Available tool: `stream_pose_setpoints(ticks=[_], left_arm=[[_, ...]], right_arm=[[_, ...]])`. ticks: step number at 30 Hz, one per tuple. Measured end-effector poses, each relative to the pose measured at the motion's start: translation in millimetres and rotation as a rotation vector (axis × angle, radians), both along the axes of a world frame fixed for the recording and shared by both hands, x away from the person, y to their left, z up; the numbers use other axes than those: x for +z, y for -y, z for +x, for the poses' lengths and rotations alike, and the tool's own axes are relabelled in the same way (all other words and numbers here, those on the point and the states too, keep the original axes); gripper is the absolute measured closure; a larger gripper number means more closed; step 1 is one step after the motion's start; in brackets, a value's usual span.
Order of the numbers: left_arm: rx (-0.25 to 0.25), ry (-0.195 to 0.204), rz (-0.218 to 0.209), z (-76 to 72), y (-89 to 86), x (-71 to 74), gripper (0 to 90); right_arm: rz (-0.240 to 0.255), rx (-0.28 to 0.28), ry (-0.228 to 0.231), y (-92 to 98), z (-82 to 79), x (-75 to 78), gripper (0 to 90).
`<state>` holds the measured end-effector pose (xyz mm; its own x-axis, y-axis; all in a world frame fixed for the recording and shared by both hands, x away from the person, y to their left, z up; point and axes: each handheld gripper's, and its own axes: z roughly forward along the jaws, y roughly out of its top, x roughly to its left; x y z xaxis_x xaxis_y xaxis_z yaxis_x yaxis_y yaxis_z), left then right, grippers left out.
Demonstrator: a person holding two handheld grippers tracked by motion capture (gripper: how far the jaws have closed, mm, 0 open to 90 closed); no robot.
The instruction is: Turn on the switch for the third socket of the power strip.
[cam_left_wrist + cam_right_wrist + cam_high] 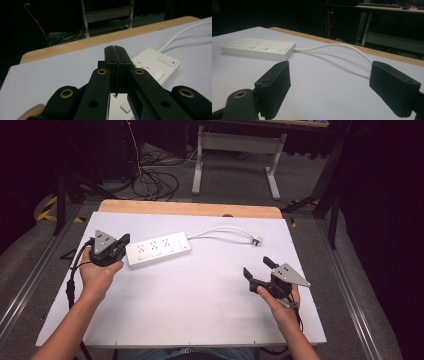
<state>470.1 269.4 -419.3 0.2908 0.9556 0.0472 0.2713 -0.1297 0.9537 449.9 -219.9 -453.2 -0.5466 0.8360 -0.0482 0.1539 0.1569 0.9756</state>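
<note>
No brand or lettering is reading clearly on the white power strip [158, 249], which is lying toward the table's [200, 310] far left corner, its cord [220, 230] trailing right to a plug [257, 240] near the far right edge. The left gripper [123, 240] is hovering at the strip's left end, jaws pressed fully together, gripping nothing. The right gripper [257, 268] is sitting near the right edge, jaws spread wide, holding nothing.

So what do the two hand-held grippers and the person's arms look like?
Both hand-held grippers, left and right, are matte black with a grey three-cornered plate on top, brass-ringed pivot holes and blocky black pads. A black cable trails from the left one. The forearms are bare, without sleeves.
</note>
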Motion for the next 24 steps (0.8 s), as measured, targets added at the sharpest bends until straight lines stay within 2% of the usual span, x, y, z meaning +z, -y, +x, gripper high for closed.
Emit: stream_pose_setpoints(ticks=[1,4,8,10,21,24], left_arm=[[0.010,0.014,-0.015,-3.1,-2.5,3.1,89.8],[0.035,0.060,-0.024,-9.1,-11.1,9.0,89.8],[0.061,0.081,-0.054,-11.5,-17.8,9.4,89.8],[0.066,0.094,-0.052,-12.8,-19.7,9.6,89.8],[0.053,0.146,-0.070,-20.8,-20.5,13.9,89.7],[0.043,0.157,-0.062,-22.8,-18.6,15.7,89.8]], right_arm=[[-0.002,0.001,0.001,-0.3,-0.1,0.3,17.5],[-0.001,0.005,0.003,-1.2,-0.2,0.8,17.5],[-0.003,0.008,0.004,-1.6,0.4,0.7,17.5],[-0.004,0.005,0.000,-1.4,0.8,0.5,17.5],[-0.004,0.005,-0.002,-1.5,0.7,0.5,17.5],[-0.005,0.007,-0.001,-1.9,1.5,0.2,17.5]])
